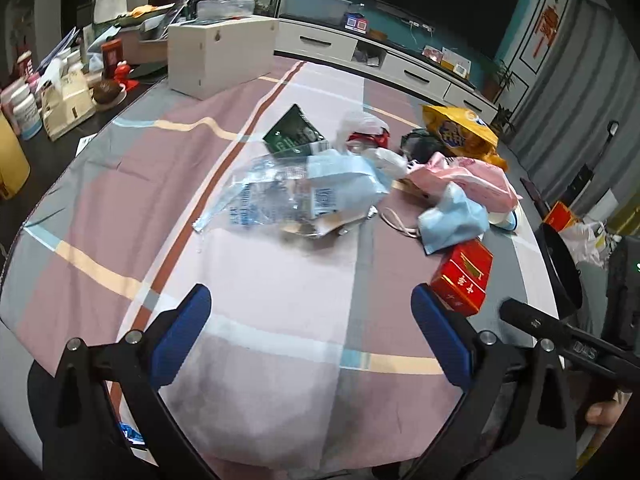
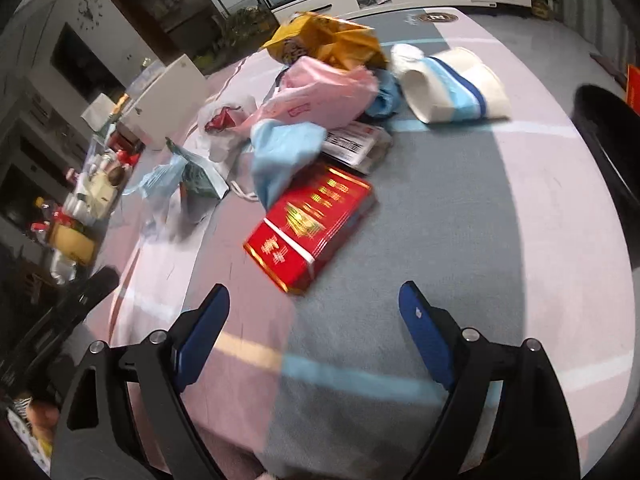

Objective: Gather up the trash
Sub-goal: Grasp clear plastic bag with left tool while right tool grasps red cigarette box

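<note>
Both claws, left gripper (image 1: 310, 334) and right gripper (image 2: 314, 334), gape empty over a striped tablecloth (image 1: 280, 300). Behind stands a white TV cabinet (image 1: 360, 52). Crumpled wrappers (image 1: 288, 192) surround a glossy red carton (image 2: 312, 224).

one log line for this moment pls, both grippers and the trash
left gripper: open, empty | right gripper: open, empty | red box: on tablecloth, nearest right gripper, untouched | trash pile: uncollected
</note>
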A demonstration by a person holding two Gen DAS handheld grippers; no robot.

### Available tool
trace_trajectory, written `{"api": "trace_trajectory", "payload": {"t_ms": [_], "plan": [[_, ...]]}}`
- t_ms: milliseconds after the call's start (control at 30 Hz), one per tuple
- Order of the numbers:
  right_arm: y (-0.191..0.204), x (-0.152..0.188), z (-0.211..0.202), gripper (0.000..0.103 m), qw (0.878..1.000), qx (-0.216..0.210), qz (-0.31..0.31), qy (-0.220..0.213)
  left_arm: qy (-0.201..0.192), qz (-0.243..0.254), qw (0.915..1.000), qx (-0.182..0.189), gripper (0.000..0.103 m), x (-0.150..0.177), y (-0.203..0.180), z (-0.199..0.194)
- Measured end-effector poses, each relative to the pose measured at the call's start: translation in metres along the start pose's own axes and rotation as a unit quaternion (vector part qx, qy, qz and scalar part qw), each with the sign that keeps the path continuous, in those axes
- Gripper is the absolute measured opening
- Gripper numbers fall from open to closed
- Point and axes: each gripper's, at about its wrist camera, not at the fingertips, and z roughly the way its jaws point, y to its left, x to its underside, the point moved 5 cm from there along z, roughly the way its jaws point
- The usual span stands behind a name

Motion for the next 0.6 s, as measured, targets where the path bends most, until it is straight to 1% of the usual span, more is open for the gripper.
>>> {"api": "trace_trajectory", "payload": {"t_ms": [167,333,367,467,500,533,600], "plan": [[0.014,-0.012,0.028,0.085,0.999,0.05,0.016,-0.006,-0.011,0.008,0.9999,-0.005,0.1,-0.004,0.01,0.004],[0.023,-0.018,0.049,0.085,0.995,0.094,0.022,-0.012,-0.023,0.035,0.9991,-0.006,0.1,-0.014,0.011,0.015],[0.025,-0.019,0.05,0.085,0.994,0.108,0.015,-0.024,-0.028,0.042,0.9987,-0.004,0.1,-0.019,0.009,0.017],[0.024,-0.021,0.052,0.085,0.99,0.137,-0.002,-0.038,-0.041,0.053,0.9977,0.005,0.1,-0.029,0.001,0.023],[0.022,-0.021,0.052,0.081,0.988,0.148,-0.007,-0.038,-0.049,0.061,0.9969,0.004,0.1,-0.035,-0.005,0.026],[0.021,-0.022,0.051,0.079,0.987,0.155,-0.017,-0.043,-0.055,0.069,0.9961,0.002,0.1,-0.038,-0.009,0.028],[0.015,-0.021,0.049,0.078,0.988,0.149,-0.017,-0.043,-0.062,0.091,0.9939,-0.009,0.1,-0.045,-0.02,0.034]]}}
